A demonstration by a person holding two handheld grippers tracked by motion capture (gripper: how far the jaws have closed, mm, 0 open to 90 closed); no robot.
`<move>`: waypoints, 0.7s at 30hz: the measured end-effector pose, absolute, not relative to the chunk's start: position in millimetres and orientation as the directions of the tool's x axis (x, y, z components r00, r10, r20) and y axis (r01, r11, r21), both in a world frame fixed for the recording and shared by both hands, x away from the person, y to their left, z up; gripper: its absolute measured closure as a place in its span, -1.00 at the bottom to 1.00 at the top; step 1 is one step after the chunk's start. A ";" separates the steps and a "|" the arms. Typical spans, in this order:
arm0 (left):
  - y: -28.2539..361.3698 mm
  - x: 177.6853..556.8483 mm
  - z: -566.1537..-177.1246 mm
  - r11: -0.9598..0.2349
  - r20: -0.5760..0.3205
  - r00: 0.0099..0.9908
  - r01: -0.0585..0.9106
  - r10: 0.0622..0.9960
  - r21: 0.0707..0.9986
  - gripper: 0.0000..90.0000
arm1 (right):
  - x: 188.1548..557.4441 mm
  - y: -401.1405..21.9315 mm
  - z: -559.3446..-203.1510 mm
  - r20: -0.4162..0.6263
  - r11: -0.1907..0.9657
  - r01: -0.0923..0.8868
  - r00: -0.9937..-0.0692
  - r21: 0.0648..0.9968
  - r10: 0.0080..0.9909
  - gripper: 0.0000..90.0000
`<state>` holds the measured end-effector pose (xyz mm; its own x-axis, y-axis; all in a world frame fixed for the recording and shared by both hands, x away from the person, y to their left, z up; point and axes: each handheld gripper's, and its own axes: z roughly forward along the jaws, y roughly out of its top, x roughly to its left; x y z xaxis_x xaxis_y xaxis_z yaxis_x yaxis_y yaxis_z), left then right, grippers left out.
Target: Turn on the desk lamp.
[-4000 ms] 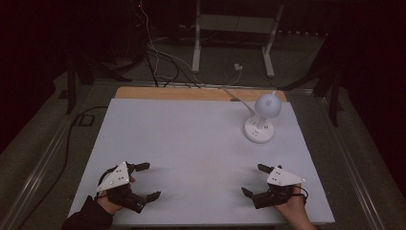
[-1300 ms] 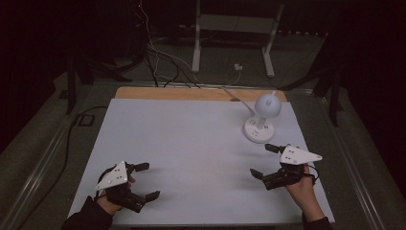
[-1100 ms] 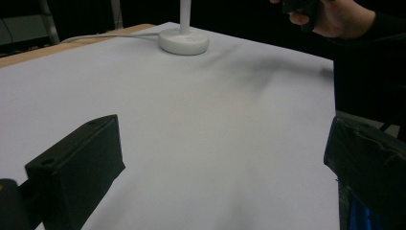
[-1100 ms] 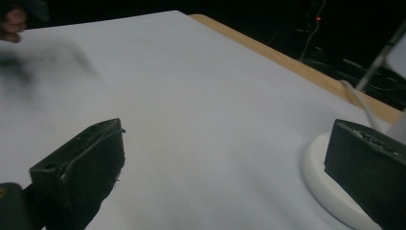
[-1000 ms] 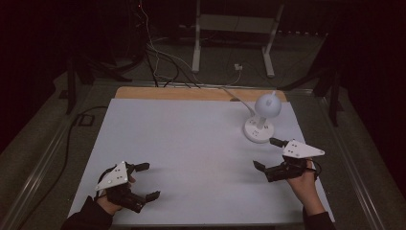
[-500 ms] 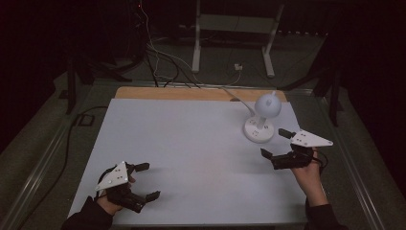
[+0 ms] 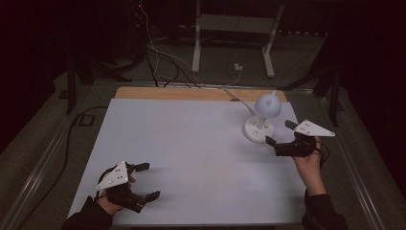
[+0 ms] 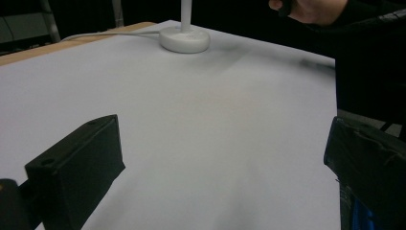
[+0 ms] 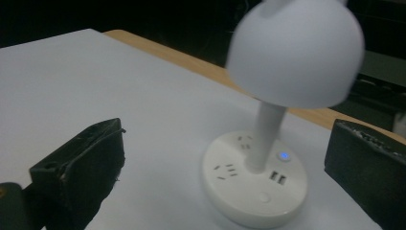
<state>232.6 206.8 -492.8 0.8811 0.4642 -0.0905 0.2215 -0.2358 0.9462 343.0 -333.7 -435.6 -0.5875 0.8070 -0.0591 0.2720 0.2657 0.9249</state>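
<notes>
1. At the far right of the white table (image 7: pixel 191 143), in the high view, stands a white desk lamp (image 7: pixel 261 120); its round base sits on the table top and its domed head rises on a short stem above it.
2. The lamp's white cable (image 7: pixel 234 98) runs from the base back over the wooden strip (image 7: pixel 191 93) at the table's far edge.
3. The right gripper (image 7: pixel 279 135) is held just beside the lamp's base, on its right, with the jaws pointing toward it. Its jaws stand wide apart and hold nothing.
4. In the right gripper view, the lamp (image 9: pixel 268 158) sits between the two black jaws and beyond them. The base shows socket holes, two USB ports, a round button and a small blue light (image 9: pixel 284 155); the head is blurred.
5. The right hand (image 7: pixel 307 160) grips the tool from behind, and a dark sleeve covers the forearm.
6. The left gripper (image 7: pixel 148 181) rests low at the near left corner of the table, well apart from the lamp. Its jaws are spread wide and empty.
7. In the left gripper view, bare table lies between the jaws, with the lamp's base (image 8: pixel 184 38) far off and the other hand (image 8: pixel 311 8) at the top right.
</notes>
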 end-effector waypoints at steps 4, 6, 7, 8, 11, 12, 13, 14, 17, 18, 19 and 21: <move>207.1 232.6 -492.5 -0.234 -0.092 0.881 0.222 0.464 0.946 -0.99 | 352.6 -338.5 -438.7 -0.035 0.243 0.293 -0.570 0.925 0.821 -1.00; 207.0 232.5 -492.6 -0.238 -0.089 0.881 0.221 0.464 0.946 -0.99 | 357.7 -340.4 -441.0 -0.037 0.240 0.294 -0.560 0.925 0.827 -1.00; 206.9 232.6 -492.5 -0.237 -0.090 0.882 0.221 0.463 0.946 -0.99 | 359.5 -340.7 -441.7 -0.038 0.244 0.300 -0.557 0.922 0.830 -1.00; 206.9 232.6 -492.5 -0.235 -0.091 0.882 0.221 0.463 0.947 -0.99 | 361.8 -341.1 -442.6 -0.037 0.246 0.308 -0.554 0.919 0.832 -1.00; 207.0 232.7 -492.7 -0.236 -0.090 0.881 0.221 0.464 0.946 -0.99 | 367.5 -342.3 -445.4 -0.029 0.246 0.328 -0.547 0.912 0.837 -1.00; 207.0 232.7 -492.7 -0.237 -0.090 0.882 0.221 0.463 0.946 -0.99 | 369.1 -342.7 -446.2 -0.027 0.246 0.331 -0.547 0.911 0.837 -1.00; 206.9 232.6 -492.5 -0.236 -0.090 0.882 0.221 0.463 0.946 -0.99 | 370.5 -342.9 -447.1 -0.028 0.248 0.335 -0.546 0.909 0.838 -1.00; 206.9 232.5 -492.5 -0.234 -0.090 0.882 0.220 0.463 0.947 -0.99 | 372.6 -342.9 -448.4 -0.030 0.251 0.341 -0.540 0.906 0.841 -1.00; 206.9 232.4 -492.5 -0.236 -0.090 0.882 0.220 0.463 0.946 -0.99 | 377.6 -343.8 -452.7 -0.020 0.249 0.367 -0.527 0.896 0.850 -1.00; 207.0 232.6 -492.6 -0.238 -0.089 0.882 0.221 0.462 0.946 -0.99 | 379.0 -344.3 -454.4 -0.015 0.246 0.375 -0.524 0.894 0.852 -1.00; 206.9 232.7 -492.6 -0.236 -0.091 0.882 0.220 0.462 0.946 -0.99 | 380.4 -344.6 -456.1 -0.017 0.250 0.381 -0.519 0.890 0.854 -1.00; 207.0 232.9 -492.6 -0.235 -0.092 0.882 0.222 0.462 0.946 -0.99 | 381.6 -345.4 -459.1 -0.026 0.246 0.381 -0.499 0.892 0.866 -0.63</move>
